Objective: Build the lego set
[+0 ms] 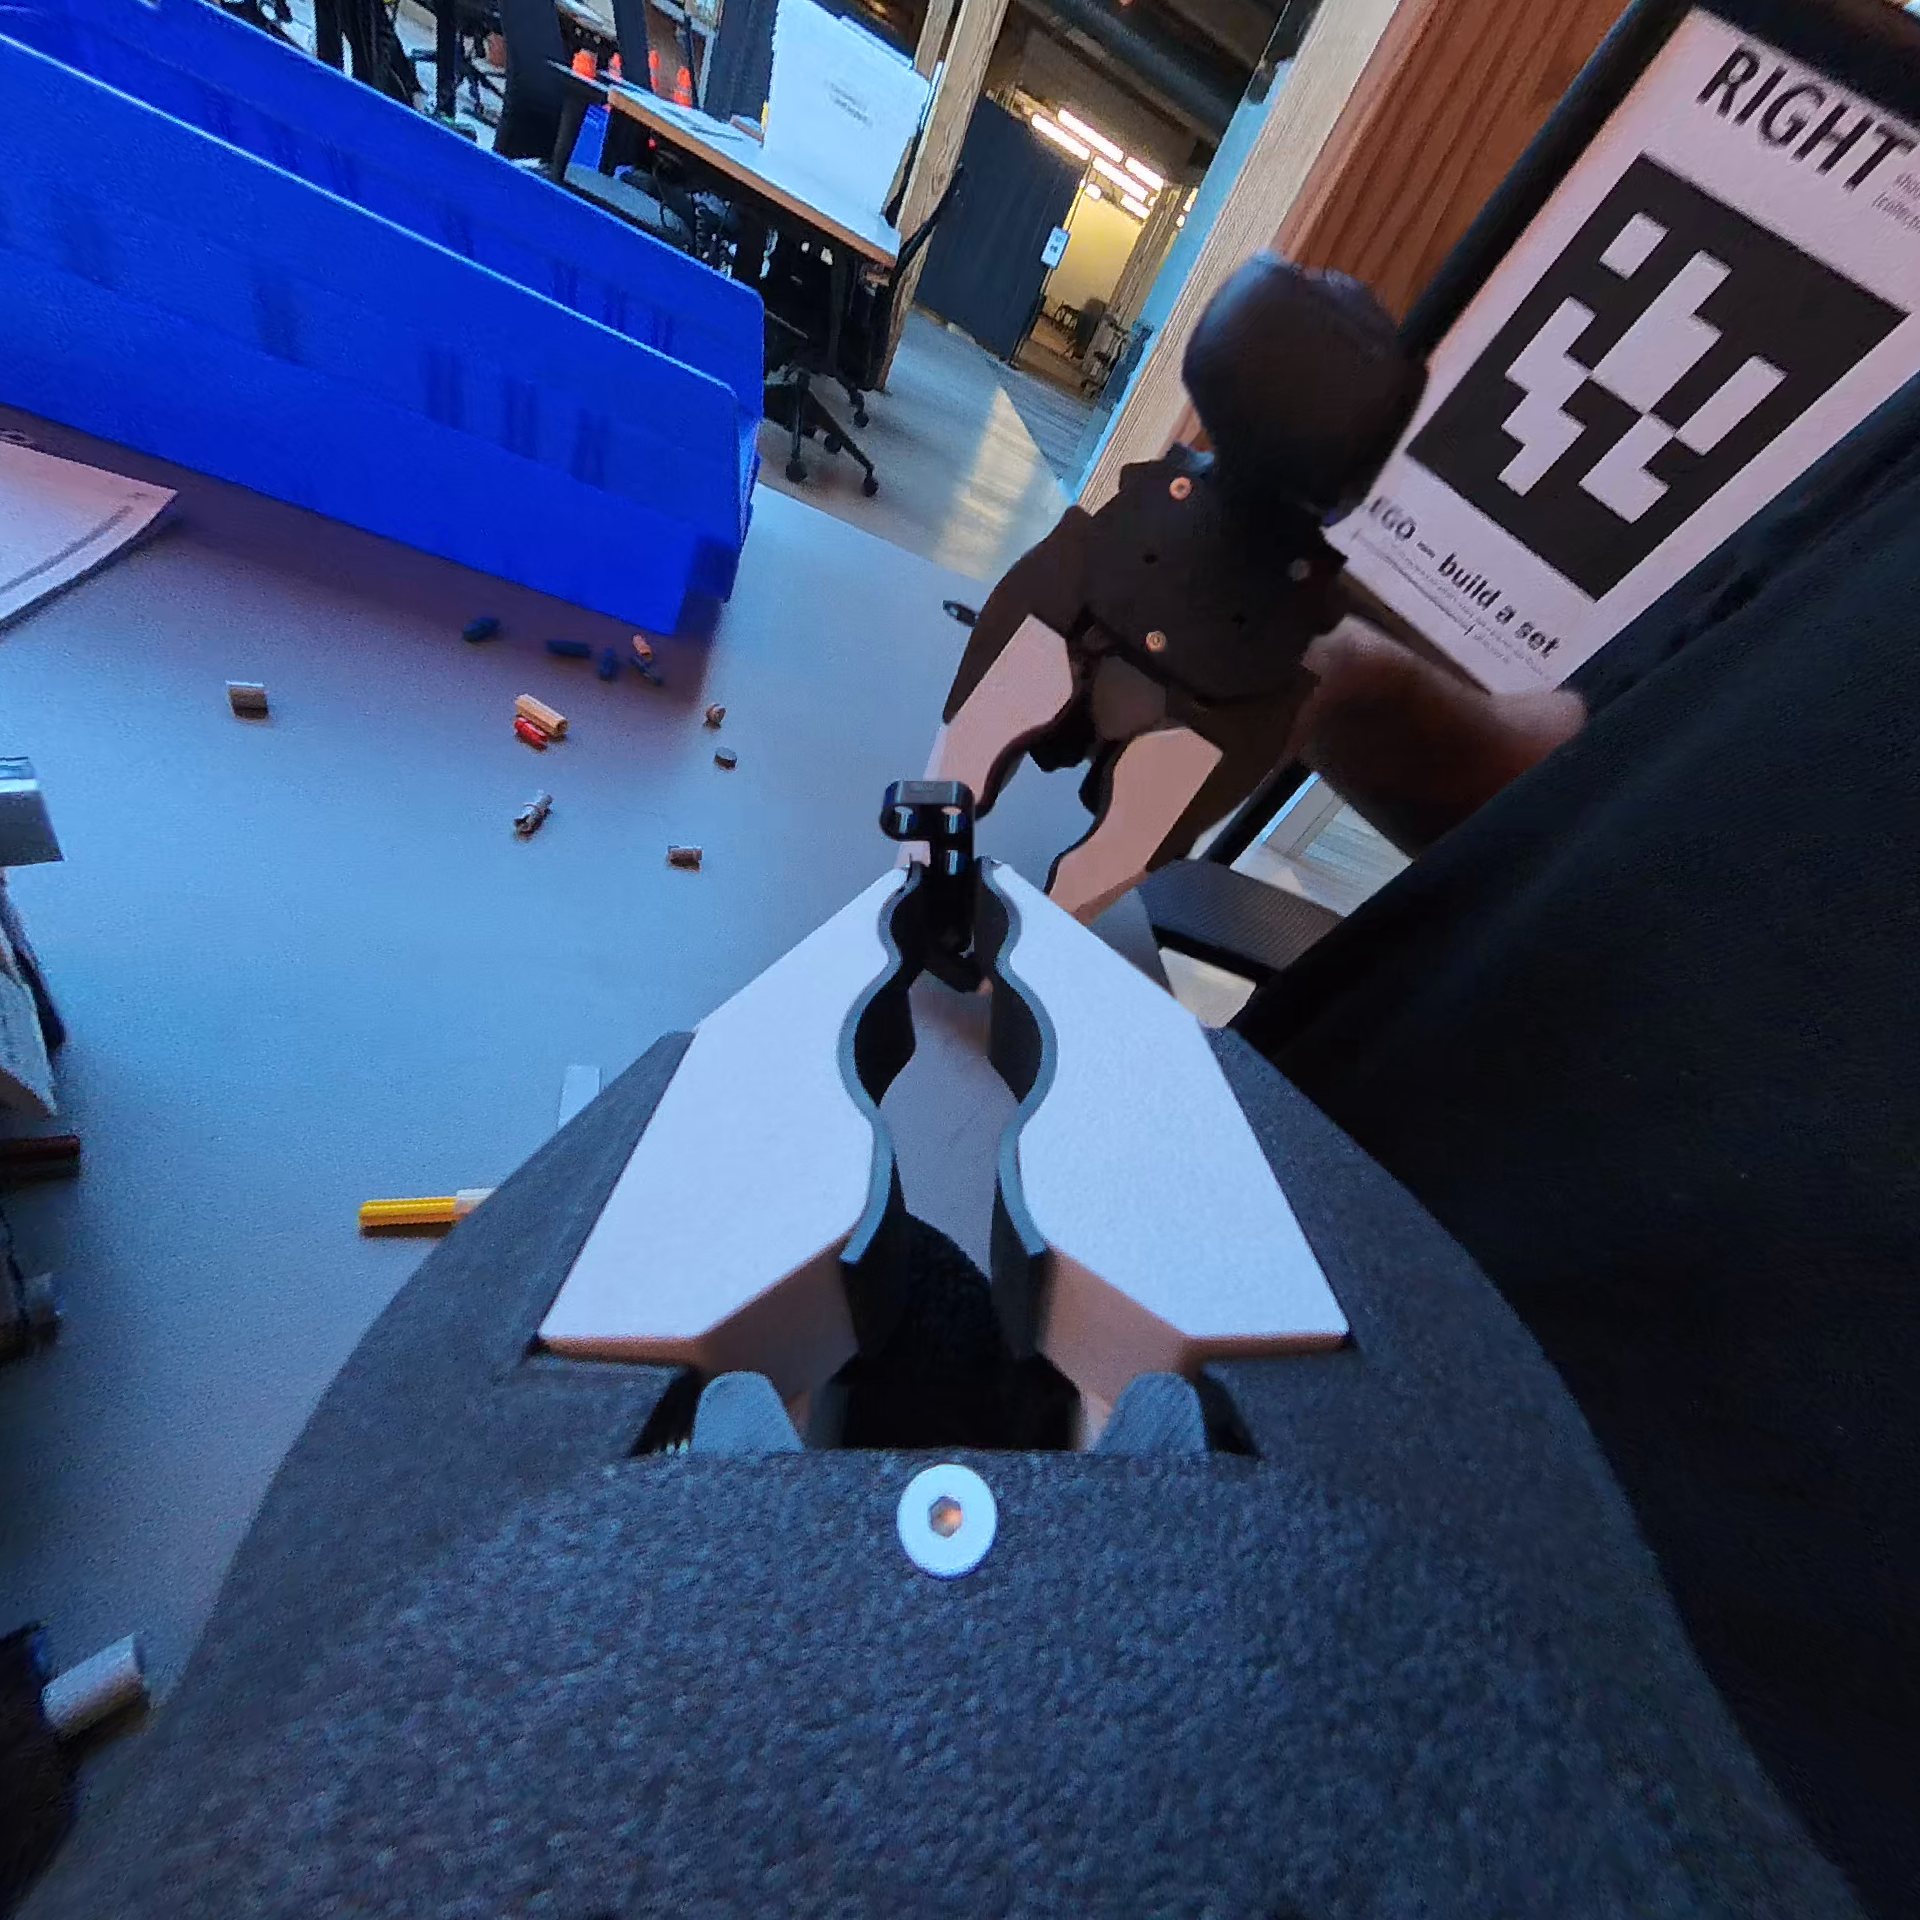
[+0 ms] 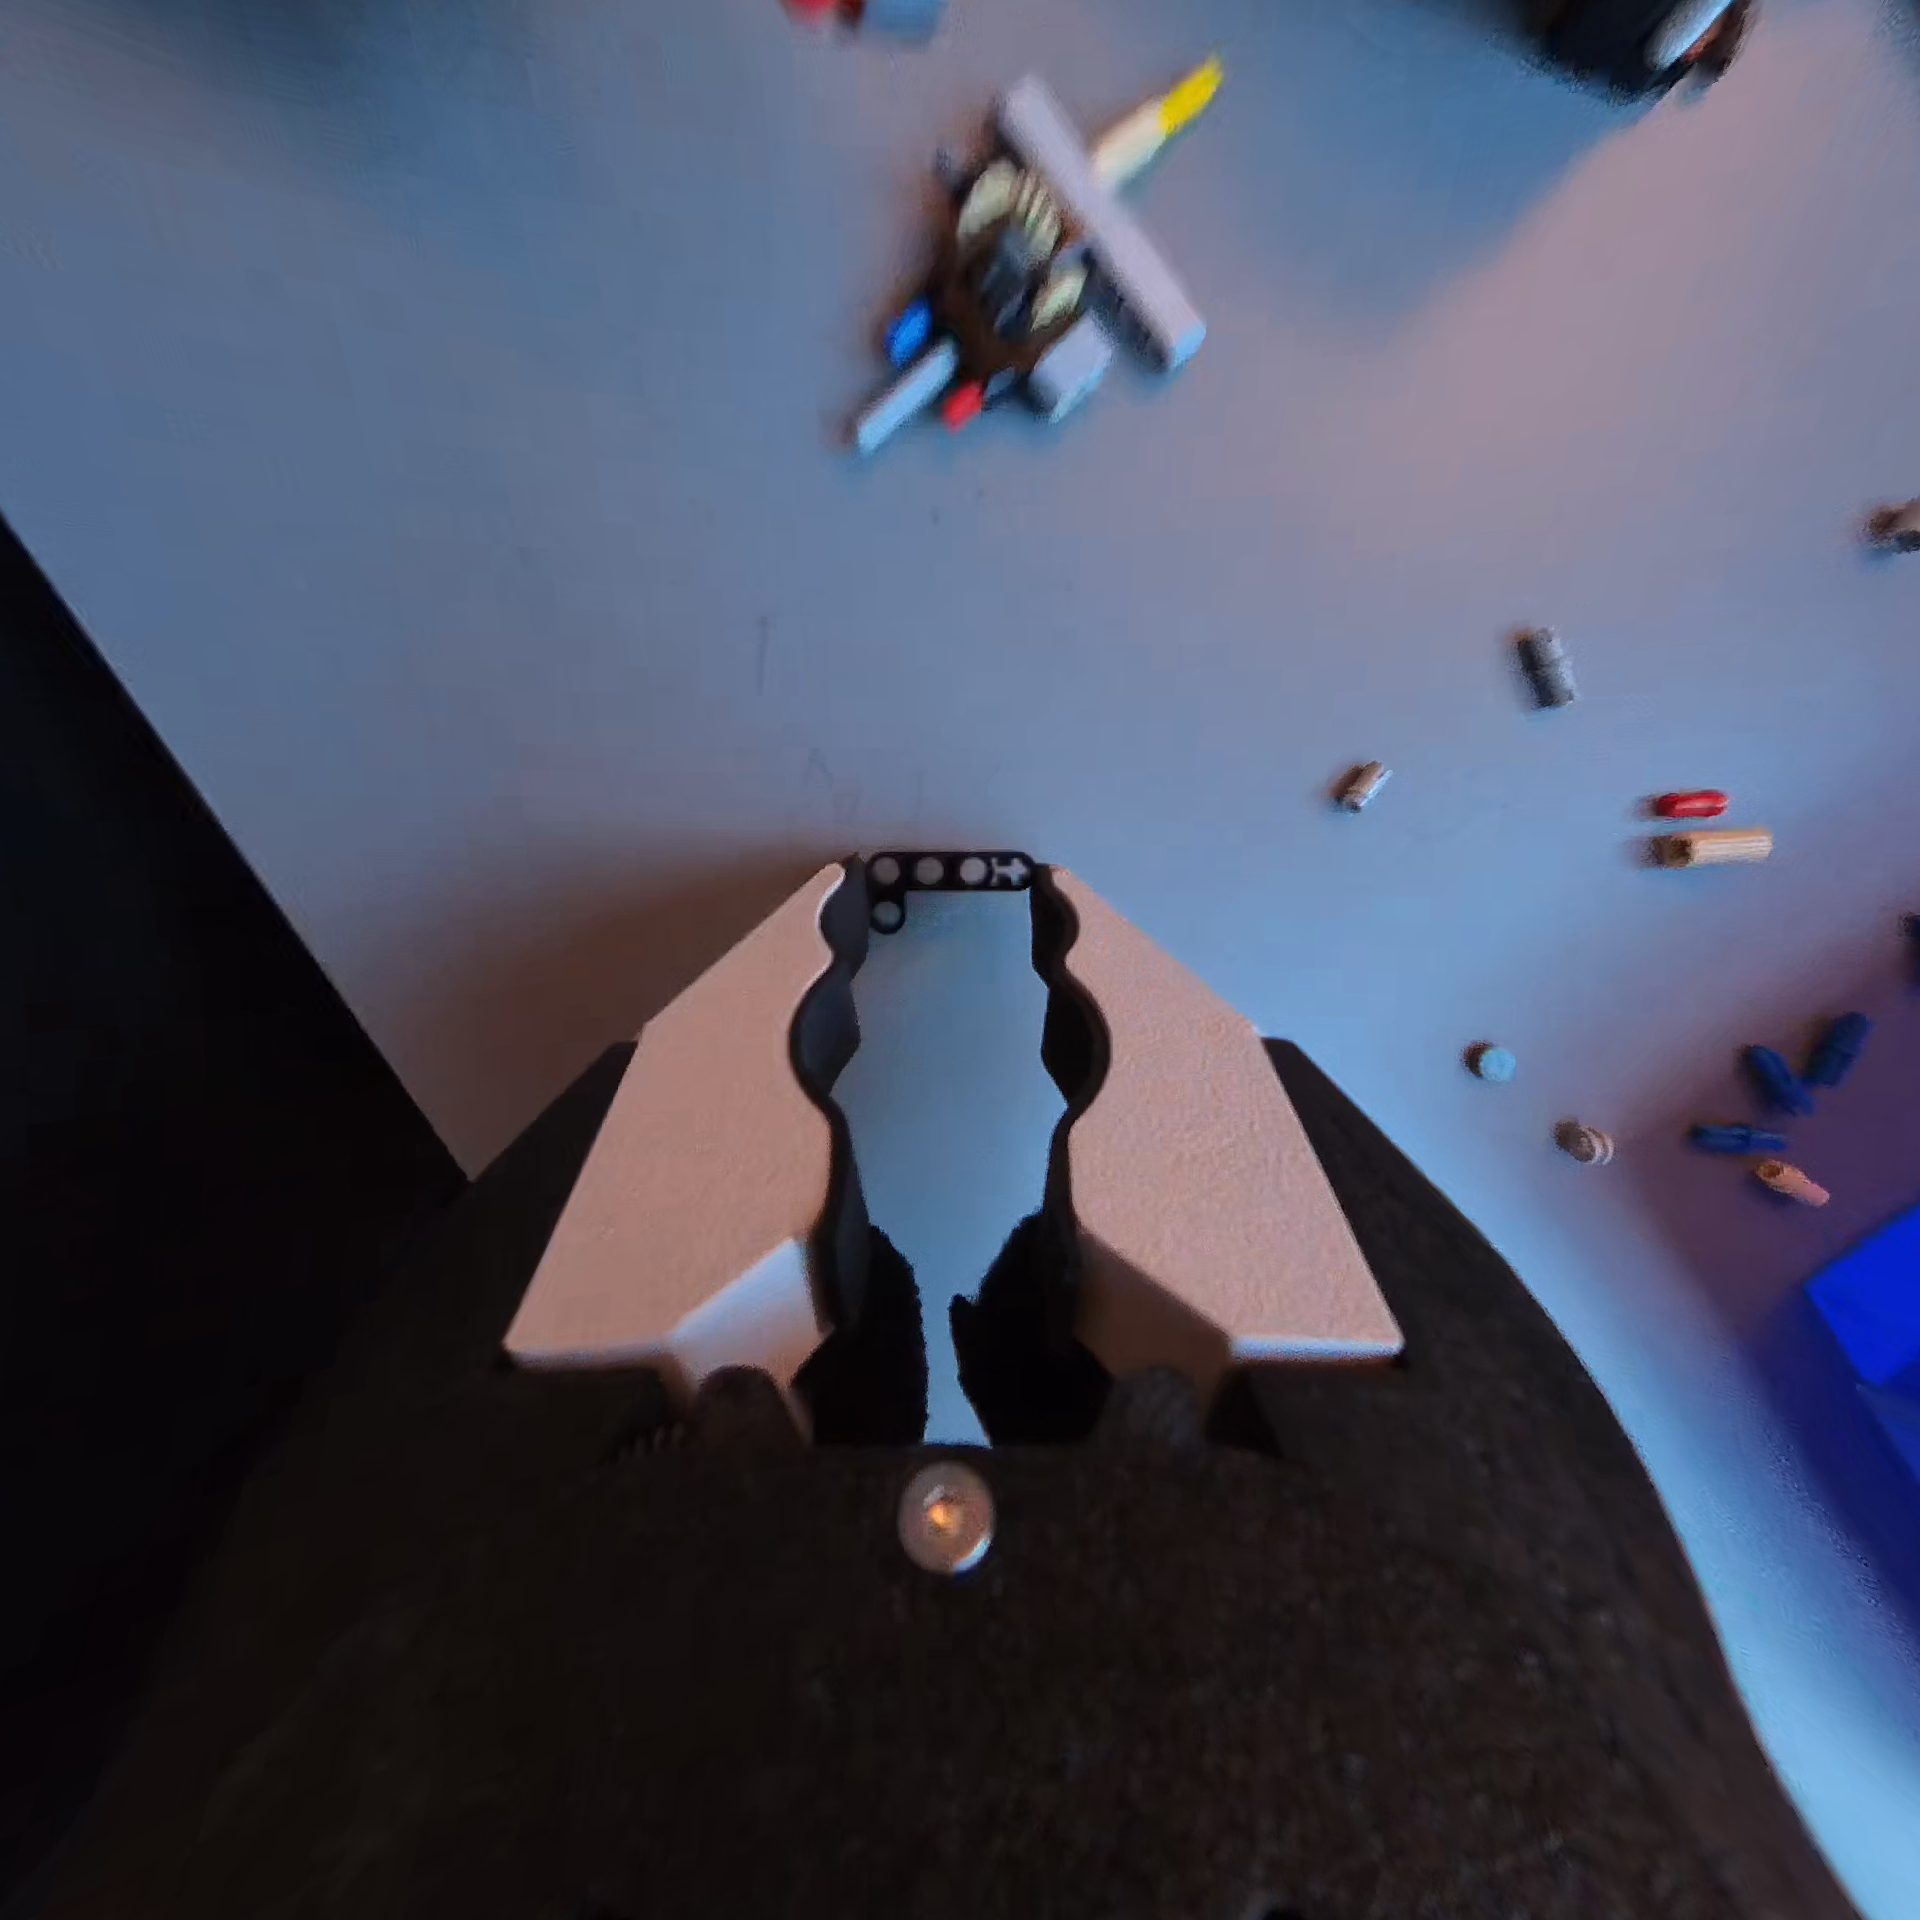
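Left gripper point(image 1: 943, 883) is sitting above the grey table point(image 1: 312, 987), its fingertips nearly together and clamping a small black lego piece point(image 1: 928, 821) that is sticking up past the tips. Right gripper point(image 2: 948, 883) is pointing down at the table, its fingers spread only by the length of a black L-shaped beam point(image 2: 940, 878), which is spanning the tips and being pinched end to end.

Edges and room: in the left wrist view the table's far edge is running just beyond the left gripper, with floor past it; in the right wrist view a dark edge is cutting diagonally along the left side. A broad bare stretch of table is lying ahead of the right gripper.

Around: a partly built lego assembly point(image 2: 1023, 270), grey beams with blue and red pins and a yellow axle, is resting well ahead of the right gripper, blurred. Loose pins point(image 2: 1704, 831), red, tan, blue, grey, are lying scattered off to the right side, near a blue bin point(image 1: 364, 343) that is closing off the far side of the table. A yellow axle point(image 1: 416, 1210) is lying alone to the left gripper's left. A paper sheet point(image 1: 62, 530) is lying by the bin. The right gripper's dark body point(image 1: 1174, 644) is hanging close in front of the left one, beside a printed marker card point(image 1: 1652, 353)
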Demonstrator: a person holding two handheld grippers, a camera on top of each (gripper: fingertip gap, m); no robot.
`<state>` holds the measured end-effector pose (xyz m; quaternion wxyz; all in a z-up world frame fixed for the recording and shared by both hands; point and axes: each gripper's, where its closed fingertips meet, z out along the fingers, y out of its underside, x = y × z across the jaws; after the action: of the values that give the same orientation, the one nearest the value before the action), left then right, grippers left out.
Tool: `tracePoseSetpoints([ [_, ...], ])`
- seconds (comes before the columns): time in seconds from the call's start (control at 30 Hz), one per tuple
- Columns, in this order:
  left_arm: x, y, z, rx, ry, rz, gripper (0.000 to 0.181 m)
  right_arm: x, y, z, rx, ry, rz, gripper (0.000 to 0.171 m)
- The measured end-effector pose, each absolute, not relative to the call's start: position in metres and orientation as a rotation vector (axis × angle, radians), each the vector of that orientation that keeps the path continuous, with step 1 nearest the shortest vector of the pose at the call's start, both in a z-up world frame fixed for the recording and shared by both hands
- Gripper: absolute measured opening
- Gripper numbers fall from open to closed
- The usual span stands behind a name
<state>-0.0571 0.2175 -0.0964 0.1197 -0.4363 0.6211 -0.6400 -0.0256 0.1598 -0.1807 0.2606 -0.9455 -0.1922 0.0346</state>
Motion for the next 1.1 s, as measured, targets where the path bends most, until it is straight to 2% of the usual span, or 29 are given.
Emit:
tracePoseSetpoints([
  [0.03,-0.057,0.219,-0.094,-1.281,1.794,-1.900,0.004,-0.027,0.167,-0.169,-2.478,-0.450,0.158,0.031],
  [0.2,-0.062,0.228,-0.063,-1.195,1.593,-2.163,0.004,-0.035,0.208,-0.057,-1.712,-0.018,0.760,0.031],
  [0.27,-0.065,0.227,-0.056,-1.163,1.572,-2.210,0.004,-0.038,0.217,-0.044,-1.544,0.078,0.904,0.030],
  [0.53,-0.066,0.220,-0.050,-1.154,1.565,-2.212,0.004,-0.056,0.237,-0.049,-1.382,0.233,1.100,0.031],
  [1.1,-0.063,0.223,-0.062,-1.241,1.605,-2.128,0.004,-0.054,0.240,-0.061,-1.398,0.231,0.958,0.030],
])
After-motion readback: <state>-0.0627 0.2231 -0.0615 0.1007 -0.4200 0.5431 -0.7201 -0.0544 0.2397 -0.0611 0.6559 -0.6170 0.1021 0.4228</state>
